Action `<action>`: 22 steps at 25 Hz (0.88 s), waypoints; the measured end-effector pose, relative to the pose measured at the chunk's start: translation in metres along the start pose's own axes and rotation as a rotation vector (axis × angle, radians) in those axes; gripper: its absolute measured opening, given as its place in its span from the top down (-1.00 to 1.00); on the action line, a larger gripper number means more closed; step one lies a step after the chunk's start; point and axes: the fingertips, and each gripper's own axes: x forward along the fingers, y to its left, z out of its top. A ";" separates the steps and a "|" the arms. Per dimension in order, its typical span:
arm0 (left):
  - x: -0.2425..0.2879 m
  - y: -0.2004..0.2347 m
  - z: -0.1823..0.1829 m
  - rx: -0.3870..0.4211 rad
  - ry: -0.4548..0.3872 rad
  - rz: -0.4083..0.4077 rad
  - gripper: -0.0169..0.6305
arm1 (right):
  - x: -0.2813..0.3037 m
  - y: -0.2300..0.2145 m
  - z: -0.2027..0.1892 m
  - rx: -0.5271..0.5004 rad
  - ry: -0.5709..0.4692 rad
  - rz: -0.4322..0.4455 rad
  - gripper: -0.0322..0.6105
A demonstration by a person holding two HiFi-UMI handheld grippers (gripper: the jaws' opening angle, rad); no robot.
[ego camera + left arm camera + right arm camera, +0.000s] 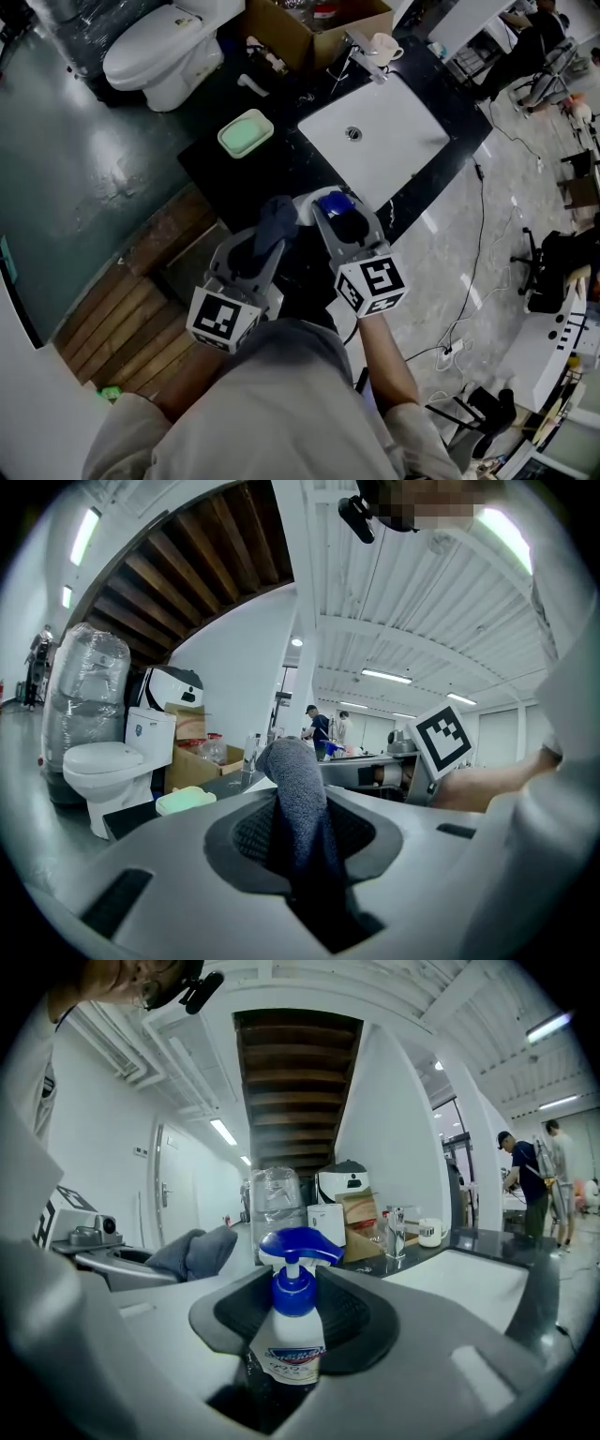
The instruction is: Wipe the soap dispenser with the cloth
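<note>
A white soap dispenser (294,1340) with a blue pump head (336,204) stands upright between the jaws of my right gripper (298,1321), which is shut on its body. A dark grey cloth (298,803) sticks up out of my left gripper (298,846), pinched between the pads. In the head view the left gripper (265,242) and the right gripper (343,223) are side by side above the counter's near edge, with the cloth (276,220) just left of the dispenser. From the right gripper view the cloth (200,1252) lies a short way left of the bottle, not touching it.
A black counter (214,165) carries a white sink basin (394,141), a chrome faucet (361,47), a white mug (383,46) and a green soap dish (246,133). Behind it are a toilet (159,52) and a cardboard box (314,37). Wooden planks (122,319) lie at the left.
</note>
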 end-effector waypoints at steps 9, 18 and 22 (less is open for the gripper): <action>0.010 -0.006 0.011 0.004 -0.024 -0.038 0.67 | -0.017 0.002 -0.004 0.068 0.008 0.007 0.47; 0.016 -0.014 0.024 0.007 -0.055 -0.083 0.67 | -0.035 0.016 -0.011 0.062 0.037 0.041 0.47; 0.012 -0.023 0.041 0.013 -0.061 -0.132 0.67 | -0.039 0.021 -0.012 0.073 0.035 0.059 0.47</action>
